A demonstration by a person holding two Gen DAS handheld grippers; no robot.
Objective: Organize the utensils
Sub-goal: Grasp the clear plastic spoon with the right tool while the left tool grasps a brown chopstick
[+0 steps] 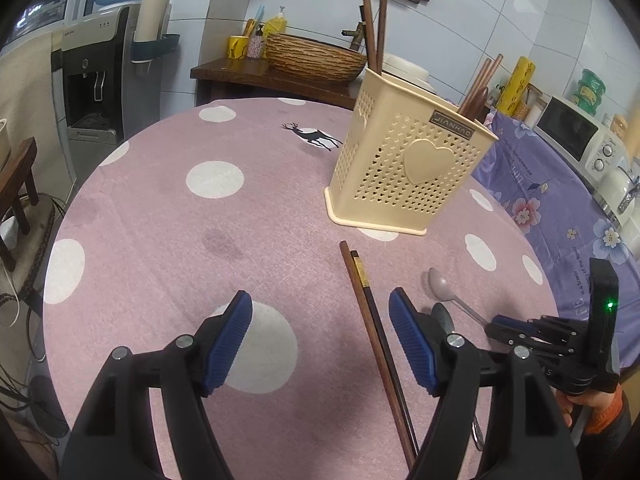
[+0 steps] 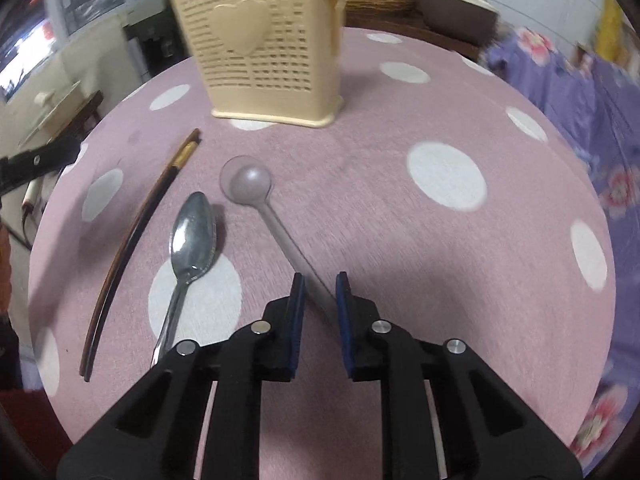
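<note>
A cream perforated utensil holder [image 1: 404, 168] with a heart stands on the pink dotted tablecloth [image 1: 168, 240] and holds several brown chopsticks [image 1: 374, 32]. It also shows in the right wrist view [image 2: 264, 44]. Two chopsticks [image 1: 372, 320] lie on the cloth between my open left gripper's [image 1: 320, 340] fingers. In the right wrist view they [image 2: 132, 240] lie left of a metal spoon [image 2: 192, 240]. A translucent plastic spoon [image 2: 248, 182] lies with its handle between the narrowly parted pads of my right gripper [image 2: 320, 280]. The right gripper [image 1: 520, 326] appears at the right of the left wrist view.
A woven basket [image 1: 316, 58] sits on a dark side table behind. A water dispenser [image 1: 96, 76] stands at the left. A purple flowered cloth [image 1: 560, 208] covers a counter with a microwave [image 1: 576, 132] at the right.
</note>
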